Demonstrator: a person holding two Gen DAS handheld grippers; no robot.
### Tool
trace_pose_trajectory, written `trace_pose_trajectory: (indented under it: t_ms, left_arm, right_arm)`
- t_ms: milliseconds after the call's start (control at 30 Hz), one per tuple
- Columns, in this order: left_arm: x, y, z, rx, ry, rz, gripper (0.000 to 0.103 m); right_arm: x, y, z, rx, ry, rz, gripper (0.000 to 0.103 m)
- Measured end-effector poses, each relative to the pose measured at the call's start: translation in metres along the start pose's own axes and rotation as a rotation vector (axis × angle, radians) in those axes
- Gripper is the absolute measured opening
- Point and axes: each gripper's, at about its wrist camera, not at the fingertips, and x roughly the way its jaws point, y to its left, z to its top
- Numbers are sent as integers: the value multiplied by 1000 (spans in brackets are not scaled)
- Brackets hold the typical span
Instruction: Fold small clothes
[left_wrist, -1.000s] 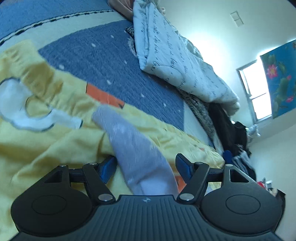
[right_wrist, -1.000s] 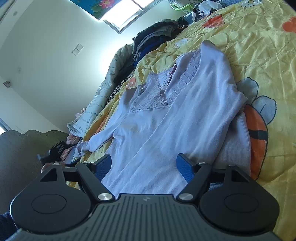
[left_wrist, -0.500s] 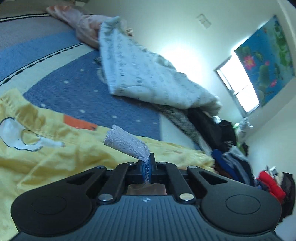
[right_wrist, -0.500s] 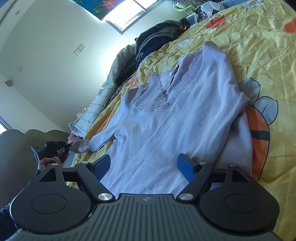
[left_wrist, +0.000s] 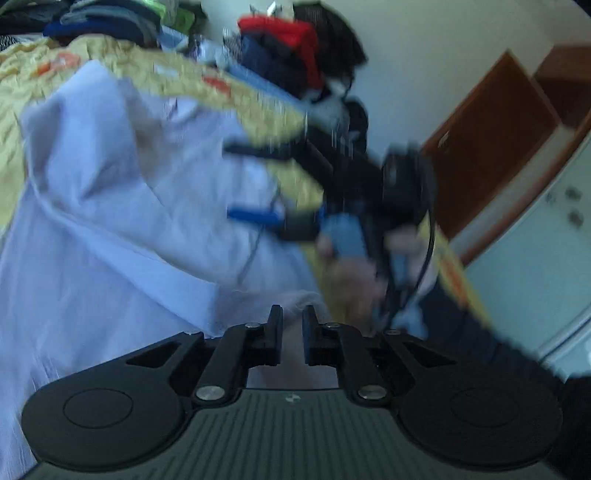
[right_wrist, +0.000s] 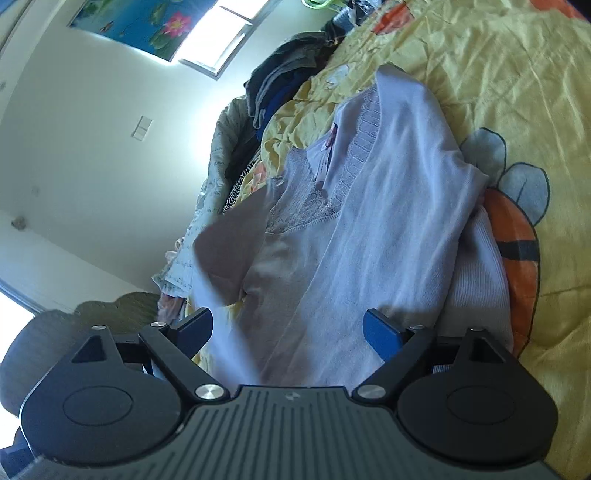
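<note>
A pale lilac long-sleeved top (right_wrist: 380, 206) with a lace neckline lies on a yellow cartoon-print bedsheet (right_wrist: 517, 92). My right gripper (right_wrist: 288, 332) is open just above the top's lower part. One sleeve (right_wrist: 225, 251) is lifted and folded across the body. In the blurred left wrist view the top (left_wrist: 110, 206) fills the left side. My left gripper (left_wrist: 292, 325) is nearly shut on the sleeve cuff (left_wrist: 295, 301). The right gripper (left_wrist: 255, 184), open and held in a hand, also shows there.
A pile of dark clothes (right_wrist: 284, 81) and a folded quilt (right_wrist: 218, 158) lie at the bed's far side. Red and dark clothes (left_wrist: 288, 48) are heaped beyond the sheet. A brown door (left_wrist: 491, 147) and a pale cabinet (left_wrist: 546, 251) stand on the right.
My left gripper closed on the sleeve cuff, lifted it and swung it over the top toward the right gripper. The sleeve now crosses the body. The right gripper stayed open, almost still.
</note>
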Motion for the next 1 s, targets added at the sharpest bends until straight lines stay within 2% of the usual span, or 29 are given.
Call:
trace_pose_trajectory:
  t_ms: [33, 100, 133, 167, 233, 267, 367, 500, 533, 633, 667, 700, 767, 833, 867, 933, 967, 1000]
  left_arm:
    - [-5, -1, -7, 8, -14, -13, 11]
    - [-18, -2, -13, 52, -20, -31, 22]
    - [-26, -1, -15, 63, -32, -18, 38]
    - [-34, 3, -16, 66, -57, -1, 62]
    - [-53, 10, -21, 44, -150, 19, 83]
    - [-63, 15, -22, 26, -199, 24, 83]
    - [-80, 33, -20, -64, -285, 49, 83]
    - [-78, 61, -14, -232, -322, 78, 83]
    - [-76, 69, -13, -273, -321, 87, 83]
    - [-74, 85, -9, -353, -308, 83, 83]
    - [-76, 88, -10, -366, -313, 77, 83]
    - [-77, 90, -9, -370, -319, 72, 83]
    - [-81, 90, -11, -364, -330, 68, 83]
    - [-84, 88, -14, -363, -339, 63, 83]
    - [-83, 87, -14, -365, -337, 59, 83]
    - [-83, 86, -16, -369, -336, 63, 83]
    - [-84, 85, -17, -367, -337, 67, 83]
    - [-85, 85, -18, -365, -338, 69, 83]
  right_arm:
    - [-1, -1, 1, 19, 6, 4, 92]
    - [-2, -4, 2, 46, 13, 12, 92]
    - [-3, -5, 2, 55, 14, 15, 92]
    - [-4, -4, 2, 60, 14, 13, 92]
    - [-8, -2, 1, 83, 11, -9, 91]
    - [-12, 0, -1, 101, 10, -20, 89]
    - [-41, 10, -16, 75, 23, 28, 87]
    - [-79, 21, -56, 75, 73, 71, 88]
    - [-82, 24, -70, 74, 110, 98, 88]
    - [-78, 44, -115, -4, 298, 135, 87]
    - [-80, 48, -128, -13, 323, 131, 84]
    - [-84, 49, -135, -4, 317, 125, 84]
    - [-99, 42, -136, 51, 233, 137, 84]
    - [-108, 30, -127, 93, 145, 86, 84]
    - [-107, 24, -121, 107, 125, 31, 81]
    - [-97, 17, -114, 111, 126, -93, 71]
    - [-90, 14, -113, 111, 149, -126, 60]
    - [-85, 12, -112, 110, 171, -125, 53]
